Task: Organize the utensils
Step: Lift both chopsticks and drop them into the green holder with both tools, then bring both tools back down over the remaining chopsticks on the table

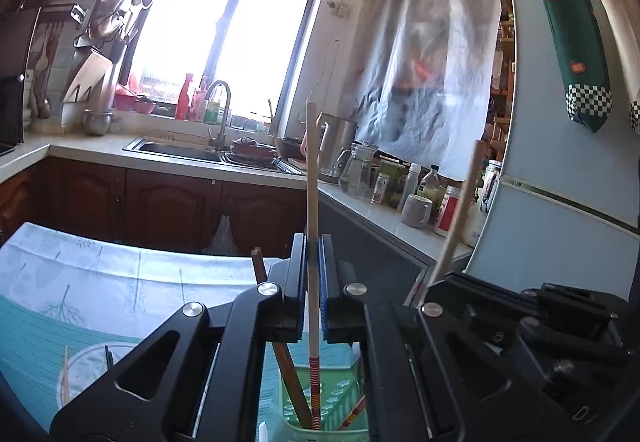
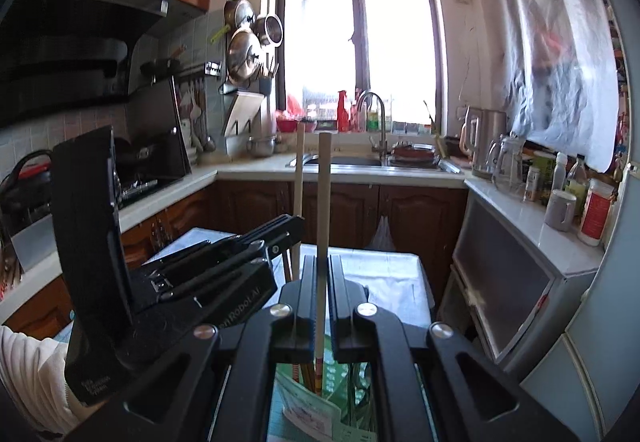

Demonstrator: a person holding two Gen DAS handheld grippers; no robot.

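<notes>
Leftmost, low on the cloth-covered table (image 1: 80, 282), sits a white plate (image 1: 86, 366) with a pale chopstick (image 1: 65, 374) lying across its near rim. Next along, your left hand-held gripper (image 1: 313, 294) has its jaws pressed in on a light wooden chopstick (image 1: 311, 170), which stands almost upright; its red-striped lower end reaches down into the green utensil holder (image 1: 340, 402) directly below the jaws. Inside that holder a darker brown chopstick (image 1: 280, 342) leans to the left, and another striped stick (image 1: 354, 412) lies tilted at its right side. Further right, your right hand-held gripper (image 2: 322, 290) pinches a second light chopstick (image 2: 323, 202), also near vertical, its patterned tip hanging over the same holder (image 2: 312, 410); whether the tip touches the bottom cannot be told. Both grippers are just beside each other, each visible in the other's view. Your white sleeve (image 2: 28, 374) shows at the left edge of the right wrist view. Behind the table runs a counter with a sink (image 1: 180, 150) under the window, and to the far right a kettle (image 1: 340, 146), a glass jug (image 1: 358, 170), a mug (image 1: 416, 210) and several bottles stand beside the fridge (image 1: 560, 202).
</notes>
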